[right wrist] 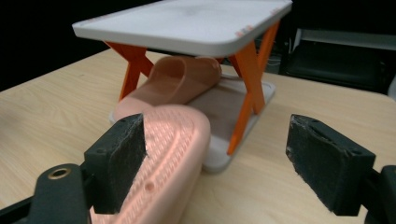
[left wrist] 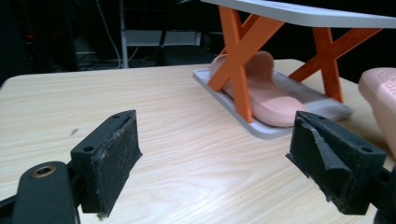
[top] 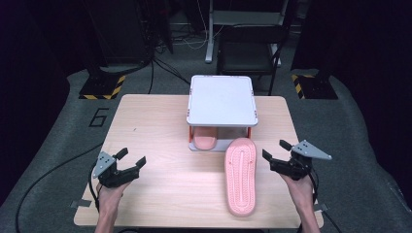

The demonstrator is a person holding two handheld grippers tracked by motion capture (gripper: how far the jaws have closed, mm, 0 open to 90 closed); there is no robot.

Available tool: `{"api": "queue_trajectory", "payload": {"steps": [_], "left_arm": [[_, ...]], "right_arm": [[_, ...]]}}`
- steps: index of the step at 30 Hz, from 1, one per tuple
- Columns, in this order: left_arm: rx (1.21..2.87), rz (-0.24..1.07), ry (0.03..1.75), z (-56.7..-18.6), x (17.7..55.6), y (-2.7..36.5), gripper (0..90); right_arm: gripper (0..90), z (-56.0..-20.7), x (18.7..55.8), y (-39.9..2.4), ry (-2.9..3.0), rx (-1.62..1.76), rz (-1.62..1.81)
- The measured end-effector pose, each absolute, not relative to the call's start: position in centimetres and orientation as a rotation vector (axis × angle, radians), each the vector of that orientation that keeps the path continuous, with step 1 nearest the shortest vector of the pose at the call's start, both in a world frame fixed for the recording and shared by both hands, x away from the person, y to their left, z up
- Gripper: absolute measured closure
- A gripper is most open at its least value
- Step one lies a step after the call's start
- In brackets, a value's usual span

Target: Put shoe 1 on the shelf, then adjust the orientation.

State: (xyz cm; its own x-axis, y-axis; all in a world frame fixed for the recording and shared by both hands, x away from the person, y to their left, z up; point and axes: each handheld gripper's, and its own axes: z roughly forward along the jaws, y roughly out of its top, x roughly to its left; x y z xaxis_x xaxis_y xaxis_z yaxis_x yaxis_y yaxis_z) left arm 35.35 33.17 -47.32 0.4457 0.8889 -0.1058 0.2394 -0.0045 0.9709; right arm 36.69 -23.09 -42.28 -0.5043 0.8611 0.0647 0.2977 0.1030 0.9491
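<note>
Currently both wide: left gripper (top: 130,161) empty over bench (top: 160,126); right gripper (top: 275,151) empty beside upturned slipper (top: 241,174)

The high view looks forward and down from above the person's side onto the whole worktop (top: 155,126). Each gripper view sits low and close over the wood, looking along its own jaws. All three views share the two-level rack (top: 222,99) and the pink slipper (right wrist: 175,81) under it.
</note>
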Motion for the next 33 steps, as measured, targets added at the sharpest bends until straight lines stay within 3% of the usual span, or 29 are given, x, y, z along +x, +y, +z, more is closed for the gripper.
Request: {"api": "queue_trajectory", "payload": {"steps": [9,17,33], "left_arm": [[1.539,0.694,1.039,-47.6,34.8,33.0,16.2],[1.53,0.698,1.039,-47.4,34.9,32.5,16.5],[1.565,0.697,1.03,-48.0,35.2,31.3,16.8]], "right_arm": [[20.4,-45.5,34.5,-23.0,1.904,1.208,1.376],[24.1,-47.6,35.1,-21.3,1.96,1.237,1.339],[27.3,-48.1,35.0,-18.1,2.072,1.242,1.468]]}}
